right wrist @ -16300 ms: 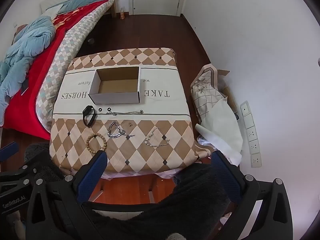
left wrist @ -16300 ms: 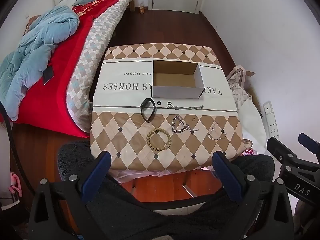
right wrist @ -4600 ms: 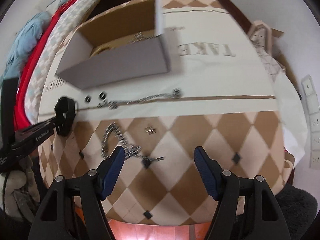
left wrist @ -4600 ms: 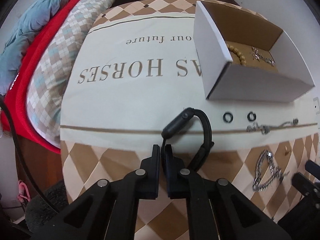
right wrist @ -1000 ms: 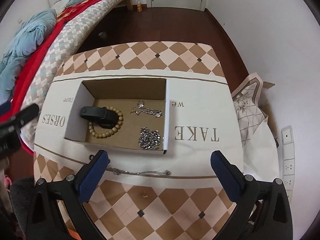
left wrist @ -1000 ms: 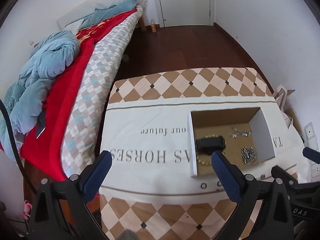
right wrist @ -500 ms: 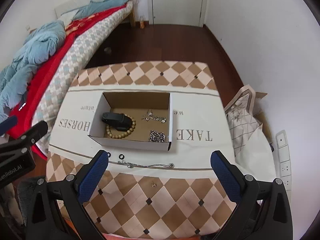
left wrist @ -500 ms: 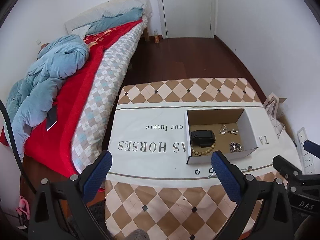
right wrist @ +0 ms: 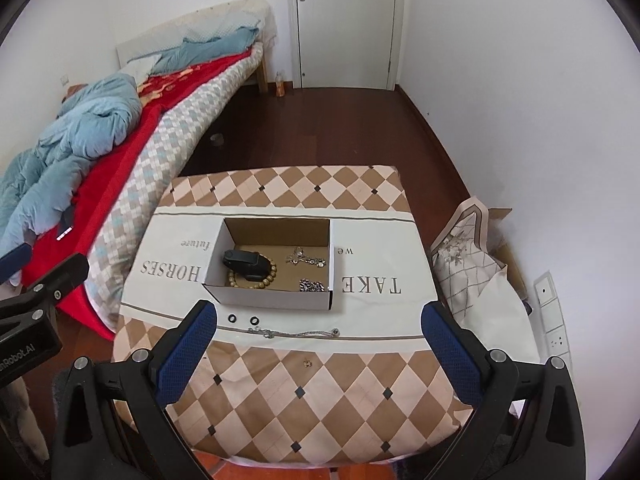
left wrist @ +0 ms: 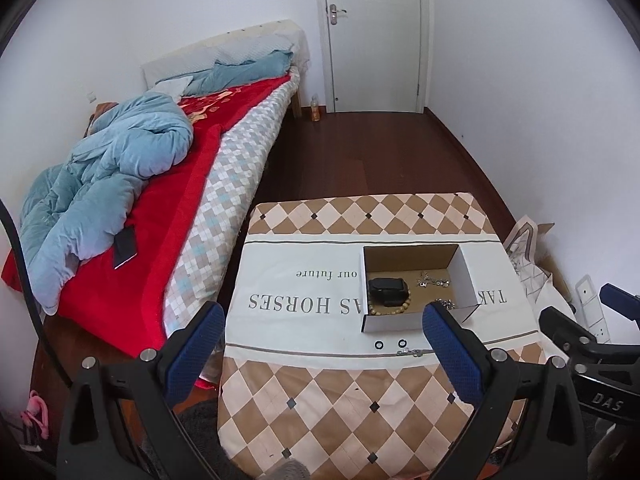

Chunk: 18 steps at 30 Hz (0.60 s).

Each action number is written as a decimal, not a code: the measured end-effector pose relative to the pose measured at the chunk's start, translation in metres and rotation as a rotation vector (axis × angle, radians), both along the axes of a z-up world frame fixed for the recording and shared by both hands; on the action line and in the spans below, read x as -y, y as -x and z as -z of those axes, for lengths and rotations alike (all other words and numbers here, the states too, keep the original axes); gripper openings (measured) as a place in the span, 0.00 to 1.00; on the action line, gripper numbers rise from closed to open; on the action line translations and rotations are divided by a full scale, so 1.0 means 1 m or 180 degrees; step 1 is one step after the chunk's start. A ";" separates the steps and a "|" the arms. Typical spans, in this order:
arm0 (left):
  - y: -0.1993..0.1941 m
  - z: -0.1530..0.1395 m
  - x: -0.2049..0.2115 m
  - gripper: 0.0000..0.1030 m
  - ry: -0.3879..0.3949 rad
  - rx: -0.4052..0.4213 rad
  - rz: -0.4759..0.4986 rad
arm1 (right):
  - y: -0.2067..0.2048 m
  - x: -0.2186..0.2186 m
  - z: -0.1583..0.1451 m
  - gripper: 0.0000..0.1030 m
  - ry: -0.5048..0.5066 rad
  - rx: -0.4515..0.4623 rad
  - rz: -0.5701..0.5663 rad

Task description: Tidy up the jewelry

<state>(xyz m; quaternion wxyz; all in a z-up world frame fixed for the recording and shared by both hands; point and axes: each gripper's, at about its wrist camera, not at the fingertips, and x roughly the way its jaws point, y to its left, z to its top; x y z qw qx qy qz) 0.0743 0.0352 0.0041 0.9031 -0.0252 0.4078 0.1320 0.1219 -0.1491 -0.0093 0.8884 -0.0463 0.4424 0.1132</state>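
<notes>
A white cardboard box (right wrist: pixel 276 301) stands on the table's cloth; it also shows in the left wrist view (left wrist: pixel 468 276). Inside lie a black wrist band (right wrist: pixel 246 263), a wooden bead bracelet (right wrist: pixel 267 278), a silver charm bracelet (right wrist: pixel 306 259) and a silver chain bracelet (right wrist: pixel 311 285). On the cloth in front of the box lie two black rings (right wrist: pixel 242 319), a thin silver necklace (right wrist: pixel 296 333) and a small earring (right wrist: pixel 307 363). My left gripper (left wrist: pixel 320 344) and my right gripper (right wrist: pixel 318 342) are both open and empty, held high and back from the table.
A bed (right wrist: pixel 132 148) with red cover and blue duvet runs along the left. A patterned bag (right wrist: pixel 468 256) leans by the right wall. A white door (right wrist: pixel 346 24) is at the far end, with dark wood floor between.
Both grippers have risen and drawn back from the table, so the box and jewelry look smaller. Nothing on the table has moved.
</notes>
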 end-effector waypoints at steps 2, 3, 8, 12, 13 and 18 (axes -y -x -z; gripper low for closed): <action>0.002 0.005 -0.002 0.98 -0.0021 -0.0009 -0.0084 | 0.005 0.005 -0.002 1.00 -0.0194 0.0055 -0.0068; 0.003 0.009 -0.003 0.98 -0.0051 -0.0009 -0.0135 | 0.006 0.005 -0.001 1.00 -0.0217 0.0064 -0.0088; -0.002 0.054 -0.014 0.98 -0.0216 -0.0225 -0.0361 | -0.004 0.016 0.048 1.00 -0.0029 -0.0169 0.0045; -0.009 0.100 -0.020 0.98 -0.0413 -0.0509 -0.0487 | -0.019 0.029 0.111 0.62 -0.0123 -0.0589 0.0078; -0.011 0.108 -0.021 0.98 -0.0450 -0.0571 -0.0507 | -0.024 0.034 0.127 0.62 -0.0180 -0.0683 0.0123; -0.020 0.142 -0.026 0.98 -0.0561 -0.0794 -0.0590 | -0.047 0.052 0.180 0.62 -0.0240 -0.0855 0.0270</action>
